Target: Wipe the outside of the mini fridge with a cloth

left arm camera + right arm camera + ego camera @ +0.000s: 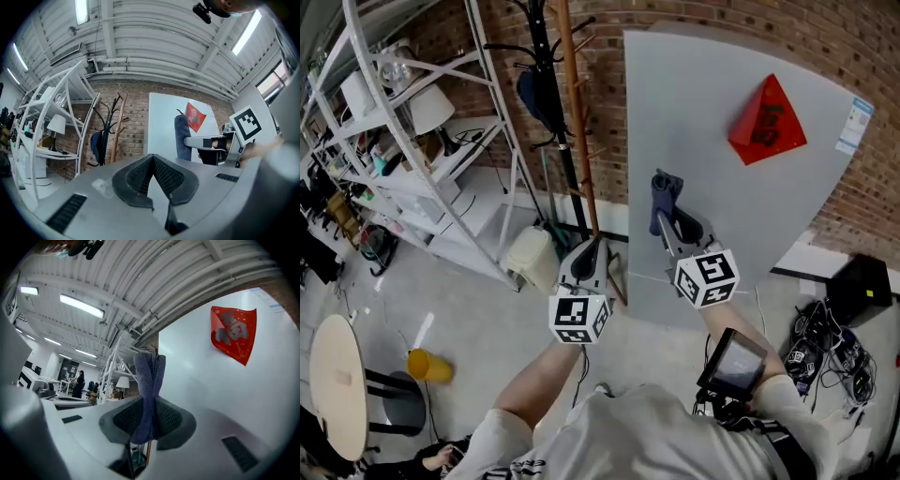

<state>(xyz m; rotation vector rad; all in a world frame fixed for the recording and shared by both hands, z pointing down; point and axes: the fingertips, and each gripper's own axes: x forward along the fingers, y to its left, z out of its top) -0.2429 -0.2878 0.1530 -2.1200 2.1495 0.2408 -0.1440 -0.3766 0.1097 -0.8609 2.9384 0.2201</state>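
The mini fridge (722,141) is a pale grey slab with a red diamond sticker (767,120) on it. My right gripper (666,220) is shut on a blue-grey cloth (664,190), which rests against the fridge's grey face. In the right gripper view the cloth (149,376) stands up out of the closed jaws beside the fridge (211,394). My left gripper (589,251) hangs just left of the fridge's edge, shut and empty. The left gripper view shows its pads (161,176) meeting, with the cloth (182,136) beyond.
A wooden coat stand (572,103) and a white bin (532,258) stand just left of the fridge. A white shelf rack (422,122) fills the far left. On the floor are a yellow cup (428,366), a round table (336,384), and cables with a black box (862,286).
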